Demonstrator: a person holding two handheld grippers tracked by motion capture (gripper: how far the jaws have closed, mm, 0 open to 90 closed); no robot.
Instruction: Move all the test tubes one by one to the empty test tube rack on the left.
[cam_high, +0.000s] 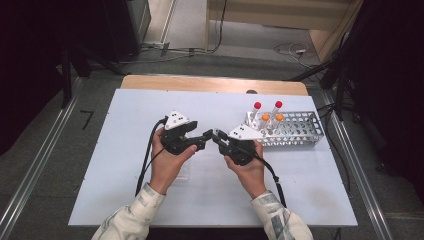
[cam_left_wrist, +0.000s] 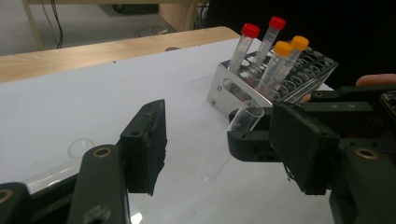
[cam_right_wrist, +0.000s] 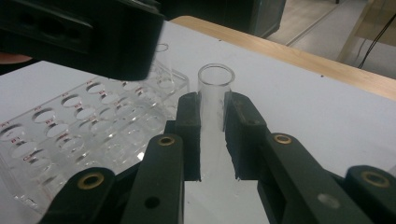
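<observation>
Nearest the person, two pale patterned sleeves (cam_high: 134, 216) come in from the bottom of the high view, each hand carrying a black hand-held gripper over the white desk (cam_high: 120, 200). The right hand-held gripper (cam_right_wrist: 213, 135) is clenched on a clear, uncapped glass test tube (cam_right_wrist: 215, 91); its two black pads press the tube's sides just below the open rim, and the tube stands upright between them. In the high view this gripper (cam_high: 218, 137) points toward the left one, tip to tip near the middle of the desk. The left hand-held gripper (cam_left_wrist: 224, 149) has its jaws parted and grips nothing; the tube's open mouth (cam_left_wrist: 247, 114) shows between its pads, touching neither.

Beside the right gripper's jaws lies a clear plastic tube rack (cam_right_wrist: 70, 135) with rows of round holes. Farther off, toward the right rear of the desk, stands a perforated metal rack (cam_high: 300, 131) holding two red-capped tubes (cam_high: 257, 106) and two orange-capped tubes (cam_high: 265, 117). Behind the white surface runs a wooden edge (cam_high: 210, 84).
</observation>
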